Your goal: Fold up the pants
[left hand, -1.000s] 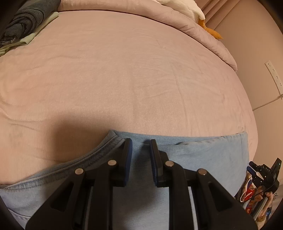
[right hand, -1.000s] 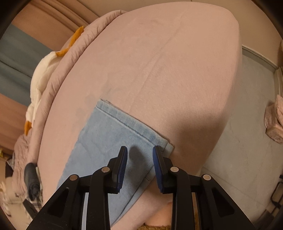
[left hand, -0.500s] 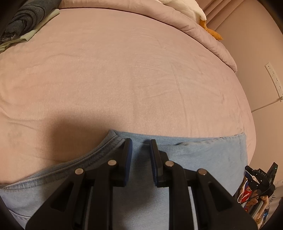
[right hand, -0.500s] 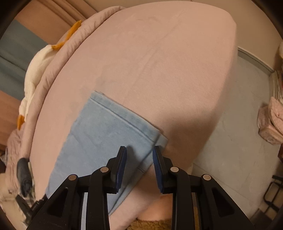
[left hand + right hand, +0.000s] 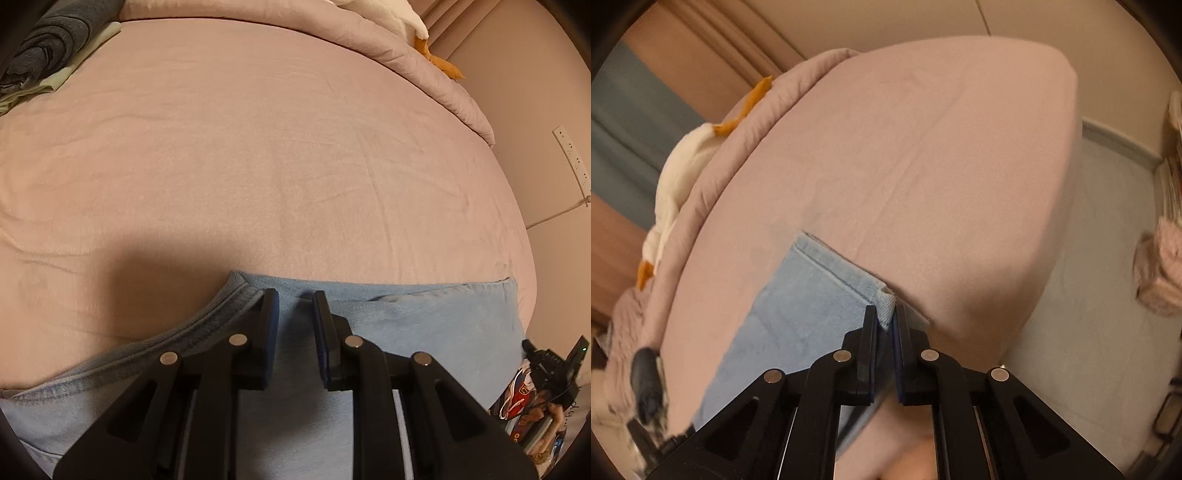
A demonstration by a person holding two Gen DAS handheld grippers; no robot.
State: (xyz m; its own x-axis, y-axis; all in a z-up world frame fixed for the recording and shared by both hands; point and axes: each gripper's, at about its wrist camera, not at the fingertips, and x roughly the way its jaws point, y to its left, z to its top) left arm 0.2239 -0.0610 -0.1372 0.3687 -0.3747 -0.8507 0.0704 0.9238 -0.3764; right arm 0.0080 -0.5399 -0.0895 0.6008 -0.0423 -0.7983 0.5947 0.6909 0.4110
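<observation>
Light blue denim pants [image 5: 424,325] lie flat along the near edge of the pink bed [image 5: 258,166]. In the left wrist view my left gripper [image 5: 294,299] is open, its jaws apart over the waistband end of the pants, with denim showing between them. In the right wrist view the pants [image 5: 798,317] run from the hem toward the lower left. My right gripper [image 5: 885,314] is shut on the hem corner of the pants, and a small fold of denim sticks up between the jaws.
A folded dark grey garment [image 5: 48,48] lies at the bed's far left. A rolled pink duvet [image 5: 388,44] with a white and orange plush toy [image 5: 683,162] lies along the far side. The floor [image 5: 1100,258] lies beyond the bed edge to the right.
My right gripper has closed on the hem corner of the pants; it was open over it before. My left gripper has stayed open and still over the waistband.
</observation>
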